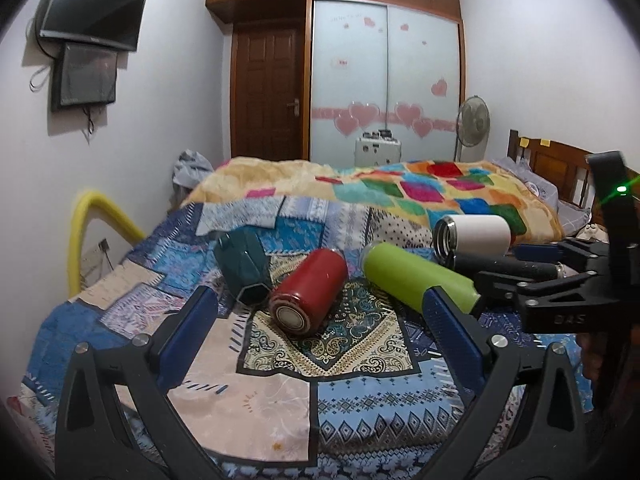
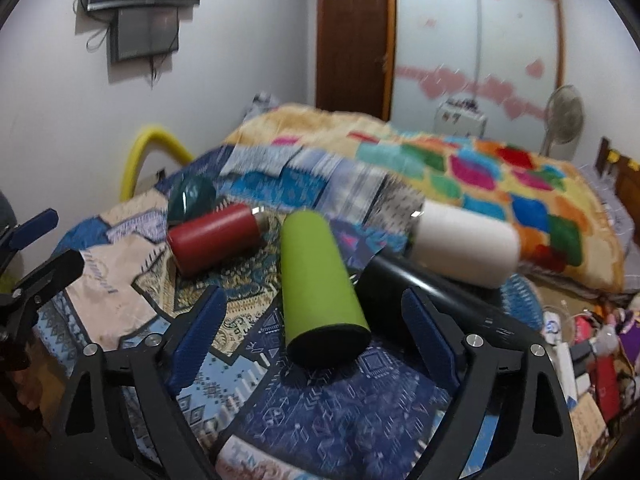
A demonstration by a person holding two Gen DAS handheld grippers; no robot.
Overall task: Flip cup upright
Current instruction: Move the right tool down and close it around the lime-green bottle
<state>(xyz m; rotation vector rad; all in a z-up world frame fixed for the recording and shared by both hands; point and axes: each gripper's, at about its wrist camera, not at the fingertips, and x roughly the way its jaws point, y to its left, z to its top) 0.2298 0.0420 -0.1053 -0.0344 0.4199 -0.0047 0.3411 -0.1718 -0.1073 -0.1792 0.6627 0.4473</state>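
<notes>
Five cylindrical cups lie toppled on the patchwork bed [image 1: 360, 400]; lime-green cylindrical cup [image 2: 316, 280] ahead of right gripper [image 2: 316, 336], left gripper [image 1: 320, 332], both spread apart, holding nothing.

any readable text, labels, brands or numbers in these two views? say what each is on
"DAS" embossed on the black frame of the right tongs, seen in the left wrist view.
Script word on the beige patch of the bedsheet: upside down and blurred, unreadable.
Brand mark on the lower bezel of the wall TV: too small.
Small pink lettering on the wardrobe door: too small.
Cups, including the lime green cup: no text visible.
</notes>
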